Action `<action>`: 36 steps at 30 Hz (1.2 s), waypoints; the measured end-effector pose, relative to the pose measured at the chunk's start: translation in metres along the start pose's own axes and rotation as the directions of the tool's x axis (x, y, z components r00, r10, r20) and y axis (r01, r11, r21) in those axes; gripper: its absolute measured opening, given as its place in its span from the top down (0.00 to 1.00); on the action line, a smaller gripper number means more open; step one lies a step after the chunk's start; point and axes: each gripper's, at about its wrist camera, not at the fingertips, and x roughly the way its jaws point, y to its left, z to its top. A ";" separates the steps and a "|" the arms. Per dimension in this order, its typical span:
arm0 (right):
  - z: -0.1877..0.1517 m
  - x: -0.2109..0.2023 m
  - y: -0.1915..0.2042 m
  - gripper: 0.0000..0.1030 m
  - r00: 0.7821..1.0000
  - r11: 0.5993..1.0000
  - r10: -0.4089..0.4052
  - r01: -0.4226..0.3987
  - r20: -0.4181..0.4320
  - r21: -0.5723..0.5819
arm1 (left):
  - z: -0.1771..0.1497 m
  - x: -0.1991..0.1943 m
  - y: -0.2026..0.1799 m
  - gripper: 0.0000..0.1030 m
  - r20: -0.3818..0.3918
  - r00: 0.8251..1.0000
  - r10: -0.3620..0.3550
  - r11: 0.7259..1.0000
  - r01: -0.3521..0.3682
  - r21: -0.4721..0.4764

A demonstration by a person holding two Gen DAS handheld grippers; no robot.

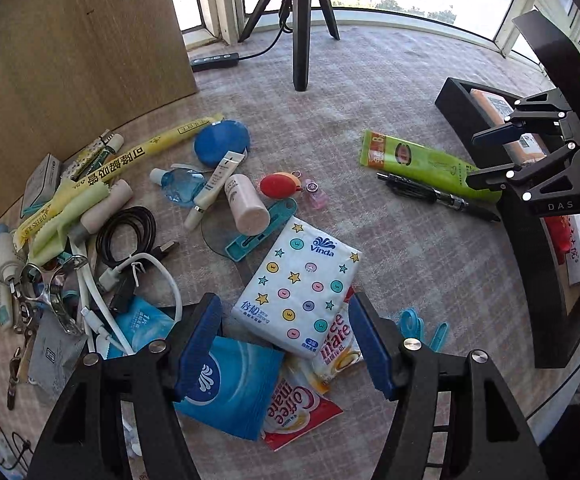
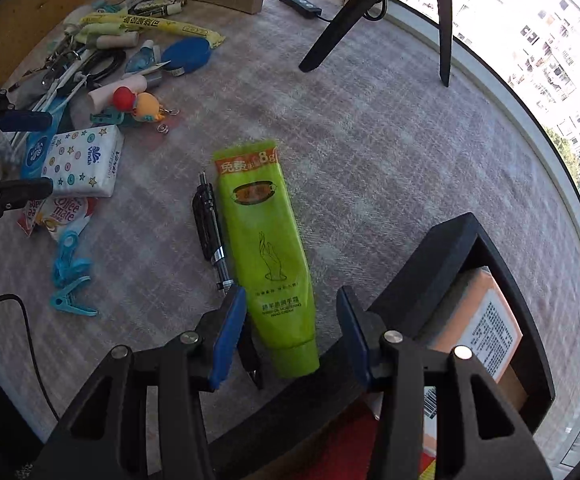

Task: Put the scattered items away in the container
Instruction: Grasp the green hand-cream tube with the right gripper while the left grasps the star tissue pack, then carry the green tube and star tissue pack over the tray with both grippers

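My left gripper (image 1: 286, 340) is open and empty, its jaws either side of a white Vinda tissue pack (image 1: 297, 284) lying on Coffee-mate sachets (image 1: 301, 412) and a blue tissue pack (image 1: 230, 388). My right gripper (image 2: 290, 332) is open and empty, over the cap end of a green hand-cream tube (image 2: 266, 248), with a black pen (image 2: 212, 228) beside it. The black container (image 2: 501, 264) sits at right and holds an orange box (image 2: 485, 320). The right gripper (image 1: 493, 160) also shows in the left wrist view, over the container (image 1: 457, 100).
A pile of small items lies at left: cables (image 1: 130, 232), yellow packets (image 1: 138, 152), a blue round case (image 1: 222, 142), bottles (image 1: 246, 204), a red toy (image 1: 278, 186). Blue clips (image 2: 70, 280) lie on the carpet. A tripod (image 1: 301, 20) and a wooden board (image 1: 70, 40) stand behind.
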 end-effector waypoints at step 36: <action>0.012 0.000 -0.018 0.59 0.981 0.964 0.173 -0.188 0.092 0.190 | 0.000 0.032 -0.003 0.29 -0.031 0.999 -0.042 0.995 0.044 0.087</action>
